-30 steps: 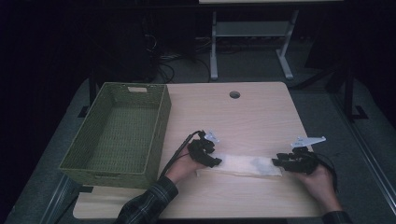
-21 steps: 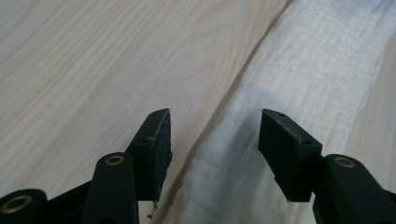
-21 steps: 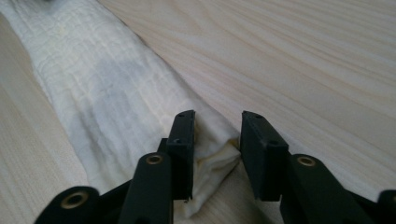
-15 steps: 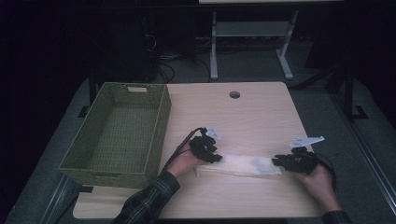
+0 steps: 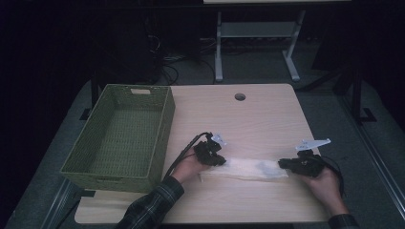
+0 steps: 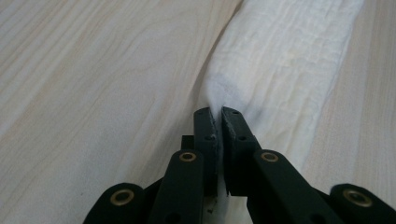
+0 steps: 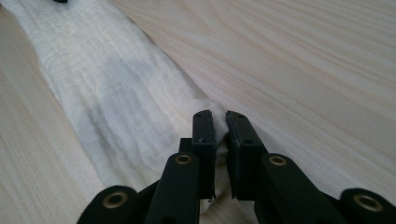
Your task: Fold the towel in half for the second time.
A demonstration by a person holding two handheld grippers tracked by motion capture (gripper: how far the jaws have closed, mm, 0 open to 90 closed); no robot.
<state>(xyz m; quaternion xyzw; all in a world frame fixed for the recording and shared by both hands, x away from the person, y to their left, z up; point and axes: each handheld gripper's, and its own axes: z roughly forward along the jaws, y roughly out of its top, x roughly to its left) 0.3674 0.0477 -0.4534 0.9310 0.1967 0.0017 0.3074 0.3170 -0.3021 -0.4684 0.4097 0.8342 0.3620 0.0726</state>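
High view: dim, dark surroundings, grainy. Gripper views: bright, even light, sharp, soft shadows beside cloth (image 6: 289, 60)

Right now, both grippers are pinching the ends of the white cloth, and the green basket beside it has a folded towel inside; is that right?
Not quite: the high view shows the green basket empty. The rest stands: the left gripper and the right gripper each pinch an end of the white cloth on the table.

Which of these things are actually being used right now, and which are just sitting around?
In use:
white cloth
left gripper, shut on one end
right gripper, shut on the other end

Lying about:
green basket
table
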